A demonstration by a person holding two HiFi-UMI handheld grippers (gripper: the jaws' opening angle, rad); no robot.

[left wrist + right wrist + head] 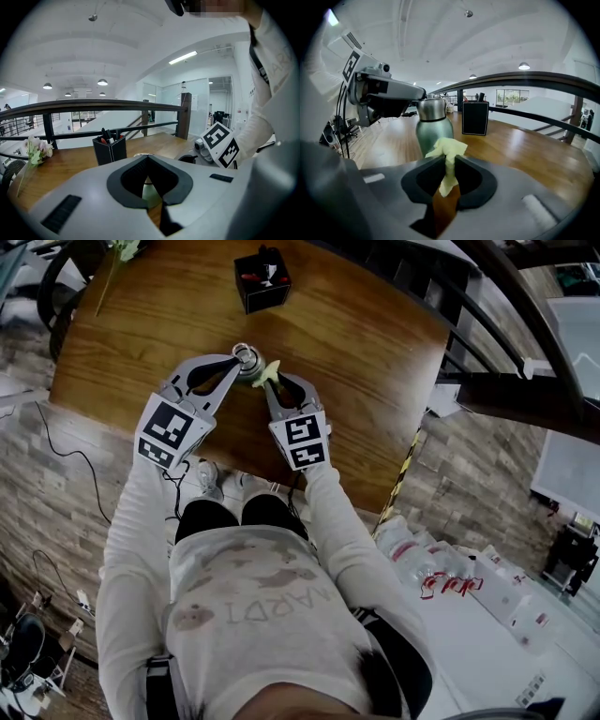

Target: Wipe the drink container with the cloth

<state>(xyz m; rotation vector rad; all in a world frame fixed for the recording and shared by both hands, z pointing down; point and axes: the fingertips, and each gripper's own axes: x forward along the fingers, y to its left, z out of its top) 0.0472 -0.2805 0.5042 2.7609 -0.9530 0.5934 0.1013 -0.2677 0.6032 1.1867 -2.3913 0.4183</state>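
Just beyond the right gripper stands the bottle, upright on the tabletop, its long axis vertical, a little left of those jaws. They are pinching the yellow cloth, whose free tuft points at the green body. It is at the body or barely short of it; I cannot tell contact. From the left, the left gripper clamps the steel cap, so the right looks like the wiping side. A black pen holder stands well apart on the far side, flowers far left. Nothing blocks the stroke.
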